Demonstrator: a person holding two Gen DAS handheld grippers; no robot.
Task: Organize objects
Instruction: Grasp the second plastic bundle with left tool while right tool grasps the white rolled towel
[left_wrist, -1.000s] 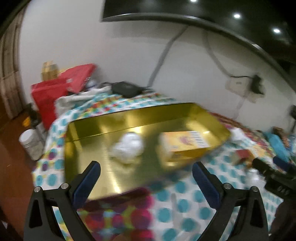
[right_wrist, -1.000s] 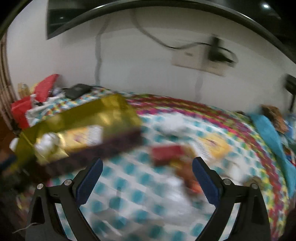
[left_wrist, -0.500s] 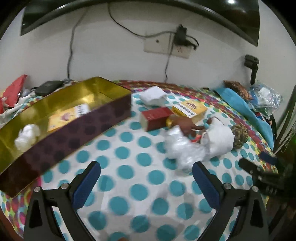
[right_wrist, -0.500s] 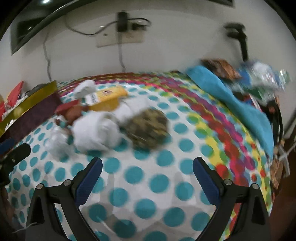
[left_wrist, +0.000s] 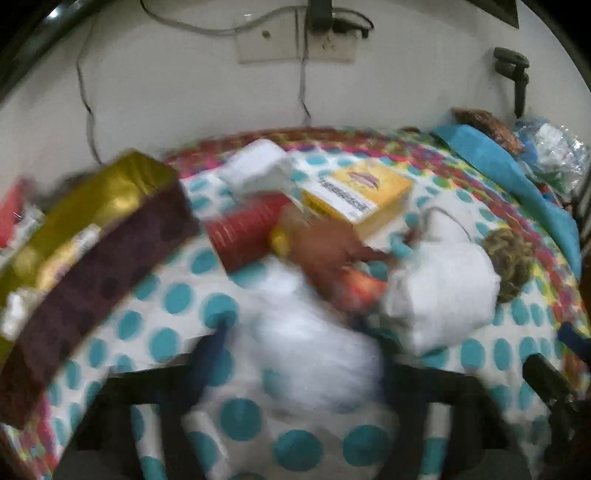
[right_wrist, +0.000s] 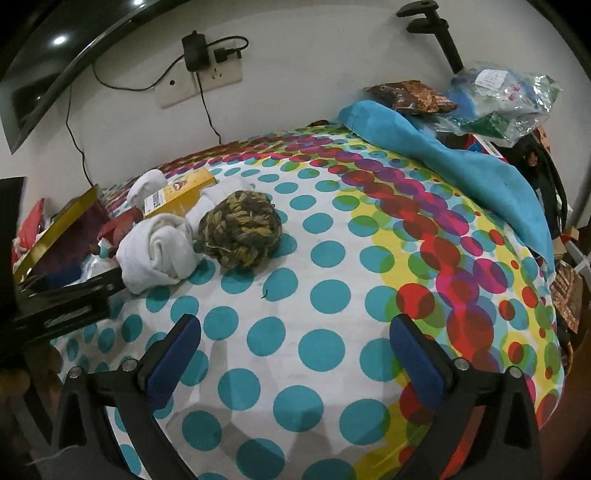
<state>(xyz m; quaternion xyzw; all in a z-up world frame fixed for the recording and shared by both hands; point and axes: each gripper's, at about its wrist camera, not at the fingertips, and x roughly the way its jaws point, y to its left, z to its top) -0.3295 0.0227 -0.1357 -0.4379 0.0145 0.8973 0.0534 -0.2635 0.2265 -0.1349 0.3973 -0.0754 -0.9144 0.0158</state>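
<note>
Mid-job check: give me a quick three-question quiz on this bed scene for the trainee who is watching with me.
1. True or false: the right tongs hold the yarn ball.
2. What lies right beside the yarn ball? A) rolled white cloth B) teal cushion C) plastic bags
3. In the right wrist view, at which edge of the picture is the gold-lined box?

Key: 1 false, the tongs stand open over bare bedspread. 2 A. 3 the left edge.
</note>
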